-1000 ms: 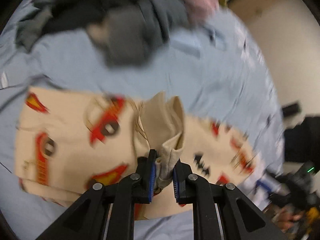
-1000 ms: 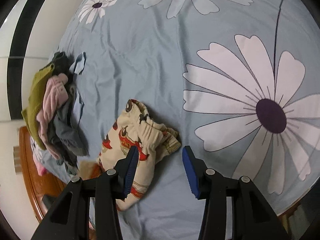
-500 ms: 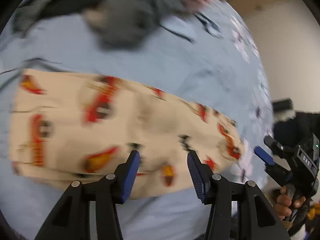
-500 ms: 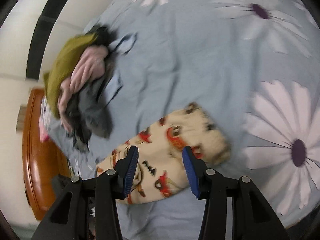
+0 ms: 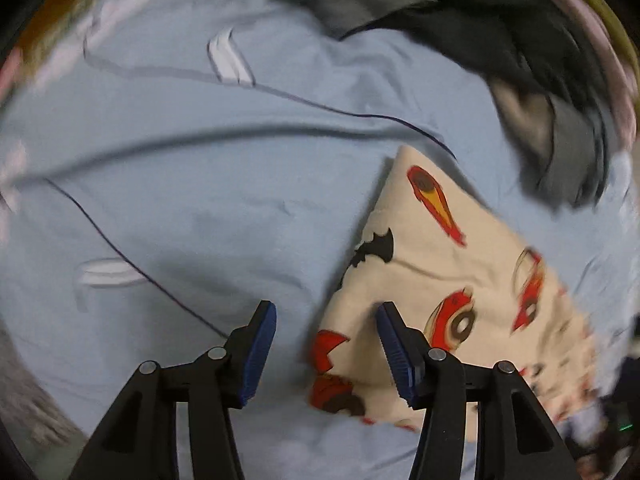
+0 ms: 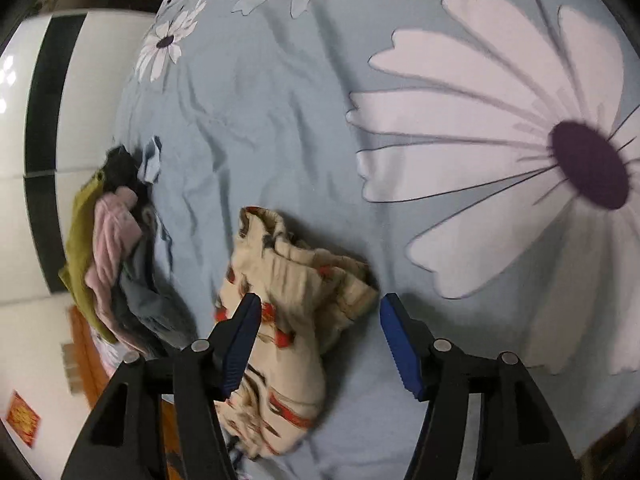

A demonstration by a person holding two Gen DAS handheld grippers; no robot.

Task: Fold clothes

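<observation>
Cream trousers (image 5: 472, 280) lie diagonally on sheet (image 5: 200, 200); left gripper (image 5: 326, 344), right gripper (image 6: 320, 340) both agape

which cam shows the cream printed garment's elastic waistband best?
Right wrist: the cream printed garment has its gathered waistband facing the camera, just beyond the open right tool. Left wrist shows only its flat printed side, blurred; no waistband visible.

A bed covered in a pale blue sheet (image 6: 280, 92) printed with large white daisies (image 6: 520, 128) fills both views. At nine o'clock in the right wrist view stands a white wall (image 6: 16, 208) crossed by a black band (image 6: 44, 120); an orange-brown wooden bed frame (image 6: 86, 356) shows at eight o'clock.
</observation>
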